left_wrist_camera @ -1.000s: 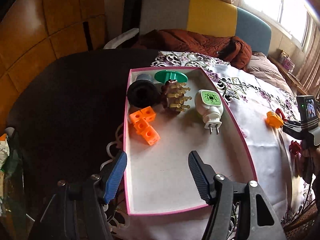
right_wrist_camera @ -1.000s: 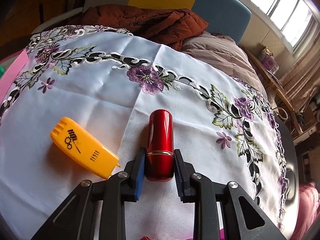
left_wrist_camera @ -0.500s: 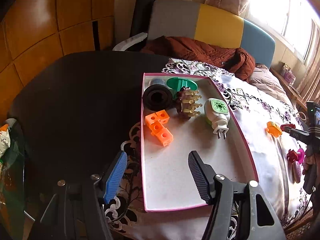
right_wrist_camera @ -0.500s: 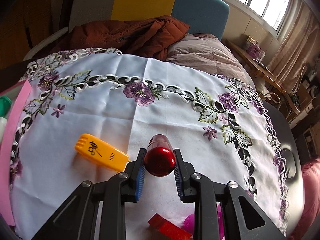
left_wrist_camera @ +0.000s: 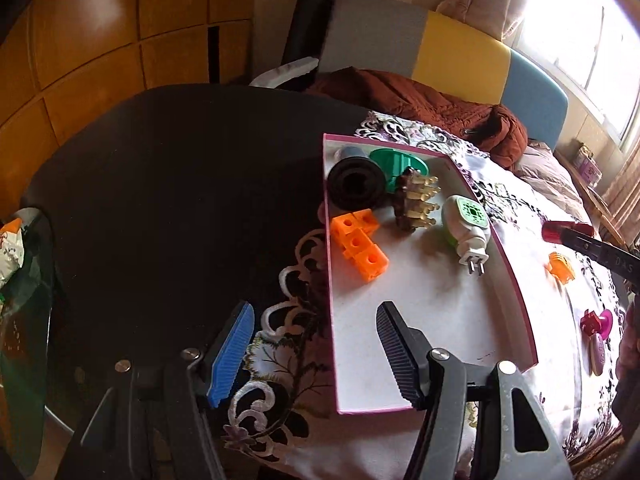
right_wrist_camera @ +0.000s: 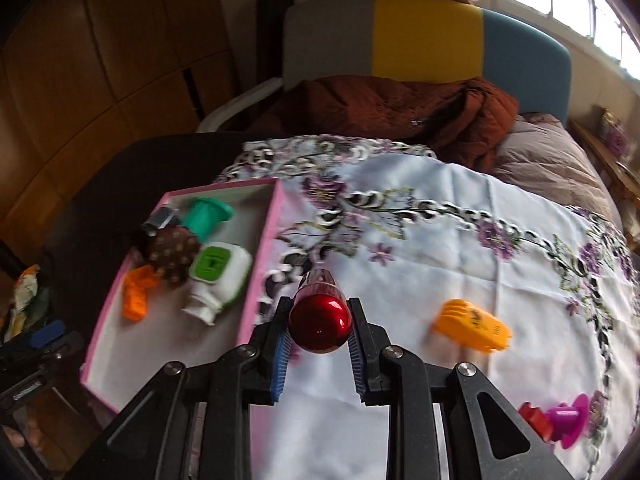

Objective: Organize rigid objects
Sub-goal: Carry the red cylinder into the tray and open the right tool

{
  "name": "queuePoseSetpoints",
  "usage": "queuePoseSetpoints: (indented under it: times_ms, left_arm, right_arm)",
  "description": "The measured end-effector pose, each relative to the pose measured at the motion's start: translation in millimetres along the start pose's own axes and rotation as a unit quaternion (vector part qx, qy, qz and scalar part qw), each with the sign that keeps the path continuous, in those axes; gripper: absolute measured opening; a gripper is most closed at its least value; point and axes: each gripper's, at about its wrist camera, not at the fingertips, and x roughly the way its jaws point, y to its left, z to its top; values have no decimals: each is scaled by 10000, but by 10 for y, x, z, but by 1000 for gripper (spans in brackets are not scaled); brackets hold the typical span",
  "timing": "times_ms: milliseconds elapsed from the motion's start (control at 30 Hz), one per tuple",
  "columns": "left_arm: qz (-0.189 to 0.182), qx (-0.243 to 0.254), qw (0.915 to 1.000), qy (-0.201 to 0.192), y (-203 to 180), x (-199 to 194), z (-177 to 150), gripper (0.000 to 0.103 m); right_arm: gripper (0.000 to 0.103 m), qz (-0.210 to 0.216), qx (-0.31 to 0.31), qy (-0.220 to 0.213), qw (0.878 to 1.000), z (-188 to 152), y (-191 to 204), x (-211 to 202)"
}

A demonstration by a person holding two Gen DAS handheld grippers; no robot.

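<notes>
My right gripper [right_wrist_camera: 318, 320] is shut on a shiny red cylinder [right_wrist_camera: 319, 322] and holds it above the tablecloth, just right of the pink-rimmed tray [right_wrist_camera: 262, 256]. In the left wrist view the red cylinder [left_wrist_camera: 560, 231] shows at the far right beyond the tray [left_wrist_camera: 516, 280]. The tray holds orange blocks [left_wrist_camera: 360, 246], a black roll [left_wrist_camera: 356, 188], a green disc [left_wrist_camera: 398, 160], a brown spiked brush [left_wrist_camera: 414, 204] and a white-green plug-in [left_wrist_camera: 468, 226]. My left gripper [left_wrist_camera: 316, 344] is open and empty over the tray's near left corner.
An orange plastic piece [right_wrist_camera: 472, 326] and a magenta and red piece [right_wrist_camera: 560, 422] lie on the white embroidered tablecloth [right_wrist_camera: 440, 216]. A pink oval [left_wrist_camera: 597, 354] lies near them. A brown jacket [right_wrist_camera: 384, 108] lies on the chair behind. Dark table [left_wrist_camera: 180, 200] at the left.
My right gripper lifted the red cylinder off the cloth and swung left toward the tray. My left gripper drew back and left, still open.
</notes>
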Motion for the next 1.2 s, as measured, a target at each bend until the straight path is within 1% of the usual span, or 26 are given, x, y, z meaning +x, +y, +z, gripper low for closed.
queuePoseSetpoints:
  times_ms: [100, 167, 267, 367, 400, 467, 600, 700, 733, 767, 933, 1033, 1200]
  left_arm:
    - [16, -115, 9999, 13, 69, 16, 11, 65]
    - [13, -147, 9999, 10, 96, 21, 15, 65]
    - [4, -192, 9998, 42, 136, 36, 10, 65]
    - [0, -233, 9997, 92, 163, 55, -5, 65]
    - [-6, -245, 9996, 103, 171, 60, -9, 65]
    - [-12, -249, 9996, 102, 176, 62, -17, 65]
    - [-20, -259, 9996, 101, 190, 69, -24, 65]
    - [-23, -257, 9996, 114, 184, 79, -23, 65]
    - [-30, -257, 9996, 115, 182, 77, -25, 65]
    - [-36, -251, 9996, 104, 179, 71, -24, 65]
    - [-23, -200, 9998, 69, 142, 33, -22, 65]
    - [-18, -162, 9999, 53, 115, 7, -24, 65]
    - [-29, -52, 10000, -1, 53, -45, -25, 65]
  right_arm:
    - [26, 490, -211, 115, 9985, 34, 425, 121]
    - [26, 705, -349, 203, 9967, 39, 681, 225]
    - [26, 881, -543, 351, 9940, 42, 989, 423]
    - [26, 785, -745, 562, 9925, 17, 1175, 694]
    - [27, 746, -779, 671, 9919, 13, 1184, 798]
    - [26, 677, -800, 757, 9916, 1, 1174, 928]
    - [31, 504, -781, 812, 9924, -10, 1125, 1013]
    - [40, 565, -700, 844, 9924, -30, 1049, 987]
    - [45, 617, -646, 872, 9922, -41, 1031, 977]
    - [48, 639, -608, 877, 9922, -52, 1017, 957]
    - [53, 642, -582, 761, 9933, -117, 990, 836]
    - [56, 626, -570, 613, 9945, -124, 969, 734]
    - [56, 650, -491, 393, 9959, -114, 912, 566]
